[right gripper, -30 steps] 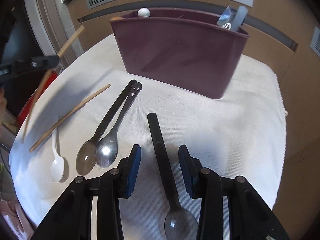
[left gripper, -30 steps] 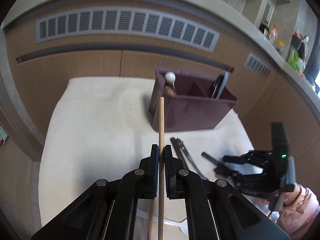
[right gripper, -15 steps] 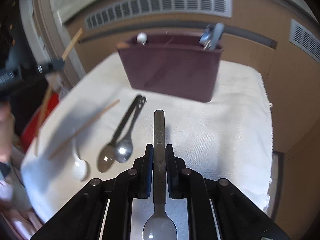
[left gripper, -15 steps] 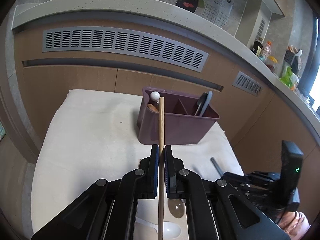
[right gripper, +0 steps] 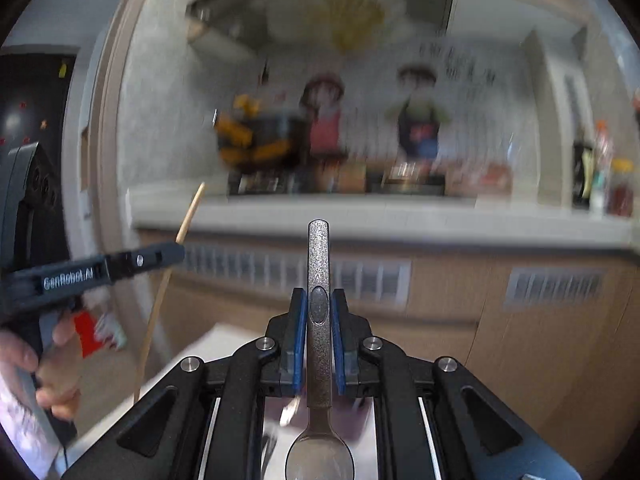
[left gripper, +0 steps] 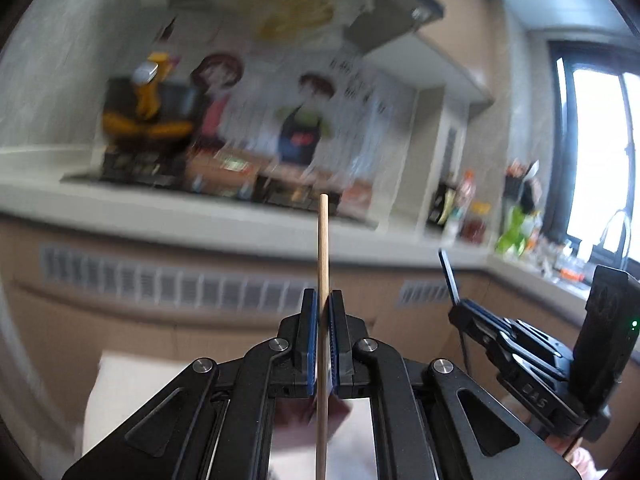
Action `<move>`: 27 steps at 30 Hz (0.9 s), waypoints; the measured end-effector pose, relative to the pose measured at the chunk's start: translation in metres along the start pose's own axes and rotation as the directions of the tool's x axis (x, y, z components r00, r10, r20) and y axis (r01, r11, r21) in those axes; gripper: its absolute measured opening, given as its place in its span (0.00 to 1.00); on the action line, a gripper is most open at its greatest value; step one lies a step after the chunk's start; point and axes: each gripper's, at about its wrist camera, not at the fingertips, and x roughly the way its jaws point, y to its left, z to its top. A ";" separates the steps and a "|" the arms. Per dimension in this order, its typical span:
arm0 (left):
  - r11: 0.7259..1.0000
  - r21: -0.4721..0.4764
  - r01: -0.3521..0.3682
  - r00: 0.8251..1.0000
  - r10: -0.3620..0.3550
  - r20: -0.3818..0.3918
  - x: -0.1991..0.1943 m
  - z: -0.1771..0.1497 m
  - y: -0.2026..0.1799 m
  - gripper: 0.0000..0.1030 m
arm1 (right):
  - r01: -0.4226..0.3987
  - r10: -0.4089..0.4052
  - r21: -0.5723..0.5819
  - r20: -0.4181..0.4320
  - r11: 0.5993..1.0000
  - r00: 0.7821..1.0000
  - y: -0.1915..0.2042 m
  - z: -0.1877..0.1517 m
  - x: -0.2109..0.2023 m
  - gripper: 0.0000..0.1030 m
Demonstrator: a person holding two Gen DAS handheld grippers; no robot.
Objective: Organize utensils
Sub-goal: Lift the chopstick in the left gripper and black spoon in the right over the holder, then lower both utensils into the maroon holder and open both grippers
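Low in both frames a maroon container [left gripper: 308, 420] shows only as a blur behind the tools, contents unreadable. The left tool [left gripper: 324, 340] clamps an upright wooden chopstick [left gripper: 322, 260]; the right tool [right gripper: 319, 332] clamps a metal spoon [right gripper: 319, 280], handle up. White cloth covers the surface [left gripper: 120, 392]; the kitchen counter [right gripper: 400, 216] behind is smeared.

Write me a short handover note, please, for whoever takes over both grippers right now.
Left gripper: shut on a wooden chopstick, pointing up.
Right gripper: shut on a dark-handled spoon, handle up, bowl toward the camera.
Both are raised in the air, facing the kitchen counter; the views are blurred.
The purple holder shows only as a blur under the left gripper, on the white cloth.
Done: both items are picked up.
Left: drop each into the holder. Other utensils are not visible now.
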 end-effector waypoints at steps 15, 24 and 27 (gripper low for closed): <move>0.996 -0.064 -0.063 0.996 0.059 -0.062 0.127 -0.043 0.060 0.05 | 0.029 -0.023 0.072 -0.079 0.997 0.997 -0.031 -0.046 0.128 0.11; 0.992 -0.093 -0.084 0.988 0.071 -0.137 0.176 -0.085 0.088 0.05 | 0.061 -0.041 0.100 -0.189 0.993 0.981 -0.040 -0.107 0.188 0.11; 0.991 -0.095 -0.094 0.986 0.079 -0.149 0.188 -0.098 0.094 0.05 | 0.067 -0.047 0.092 -0.203 0.994 0.978 -0.040 -0.120 0.197 0.11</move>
